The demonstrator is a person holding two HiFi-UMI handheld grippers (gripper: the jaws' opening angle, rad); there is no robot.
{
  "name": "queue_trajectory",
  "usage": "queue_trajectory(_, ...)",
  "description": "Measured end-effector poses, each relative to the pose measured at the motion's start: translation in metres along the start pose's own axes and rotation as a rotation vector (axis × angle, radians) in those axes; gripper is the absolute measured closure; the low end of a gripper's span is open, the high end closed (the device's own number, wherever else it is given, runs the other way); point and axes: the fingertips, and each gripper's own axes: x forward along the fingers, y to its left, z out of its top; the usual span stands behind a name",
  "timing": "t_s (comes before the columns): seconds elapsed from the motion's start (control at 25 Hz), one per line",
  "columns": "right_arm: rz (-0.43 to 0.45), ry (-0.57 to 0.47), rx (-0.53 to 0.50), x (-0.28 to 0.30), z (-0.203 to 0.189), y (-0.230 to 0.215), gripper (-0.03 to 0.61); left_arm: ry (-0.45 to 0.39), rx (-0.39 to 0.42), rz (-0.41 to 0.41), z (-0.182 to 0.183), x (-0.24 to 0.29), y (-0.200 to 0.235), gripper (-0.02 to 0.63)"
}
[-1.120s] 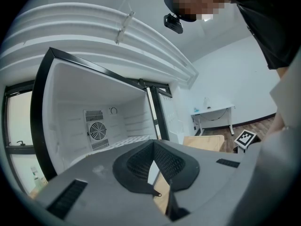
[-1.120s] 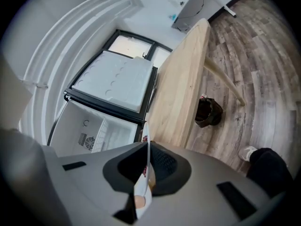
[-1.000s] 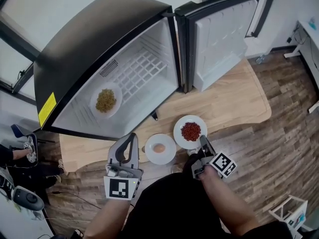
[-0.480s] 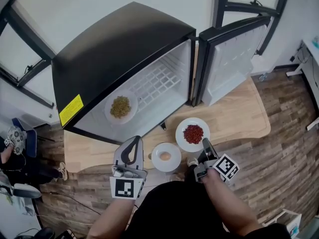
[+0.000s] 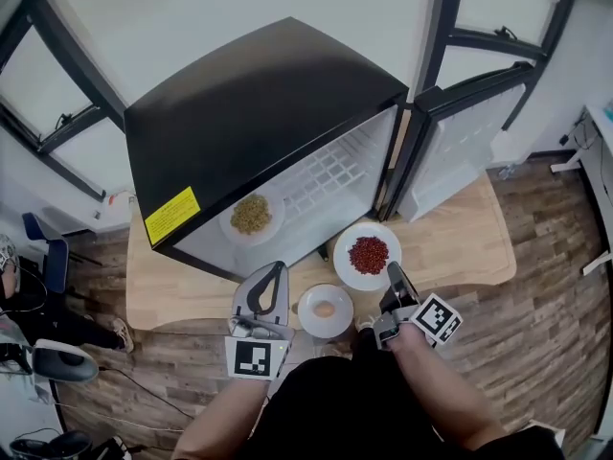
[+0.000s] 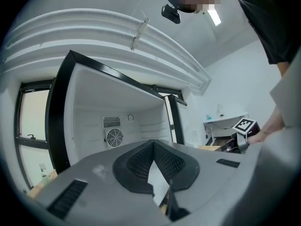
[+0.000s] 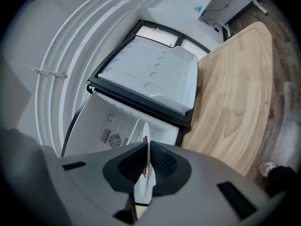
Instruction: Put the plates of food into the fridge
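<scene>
1 of 3 plates is in: the plate of greenish food [image 5: 252, 215] lies inside the fridge [image 5: 259, 113]. The right gripper [image 5: 393, 271] clamps the red-food plate [image 5: 368, 255] before the fridge's opening. The pale-food plate [image 5: 326, 311] waits on the worktop [image 5: 460, 238] farther out, beside the closed, empty left gripper [image 5: 273, 271].

The left gripper [image 6: 153, 143], its fingers [image 6: 134, 166] closed tip to tip and empty, faces the open fridge [image 6: 89, 126], whose white rear wall carries a round fan grille [image 6: 114, 137].
</scene>
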Motion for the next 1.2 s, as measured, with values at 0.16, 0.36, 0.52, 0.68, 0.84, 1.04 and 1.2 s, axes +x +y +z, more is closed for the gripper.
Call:
queue_trajectory(0.16,0.029,0.015,-0.043,0.011,0.012,0.023,0.546,-0.016,-0.016,0.023,0.009,0.001,0.008,0.611)
queue_trajectory(0.36,0.051,0.038,-0.057,0.026,0.023,0.043,0.546,-0.027,-0.024,0.047,0.017,0.008,0.014,0.609)
queue_trajectory(0.52,0.071,0.065,-0.063,0.041,0.029,0.057,0.546,-0.017,-0.040,0.078,0.021,0.014,0.022,0.610)
queue_trajectory(0.68,0.076,0.091,-0.064,0.057,0.036,0.069,0.546,-0.021,-0.038,0.105,0.028,0.022,0.029,0.610)
queue_trajectory(0.84,0.098,0.109,-0.066,0.075,0.042,0.078,0.546,-0.031,-0.023,0.121,0.034,0.029,0.033,0.610)
queue_trajectory(1.04,0.124,0.124,-0.054,0.100,0.043,0.084,0.546,-0.028,-0.009,0.154,0.035,0.033,0.041,0.610)
queue_trajectory(1.2,0.129,0.146,-0.058,0.119,0.044,0.088,0.546,-0.012,-0.013,0.185,0.034,0.037,0.051,0.611)
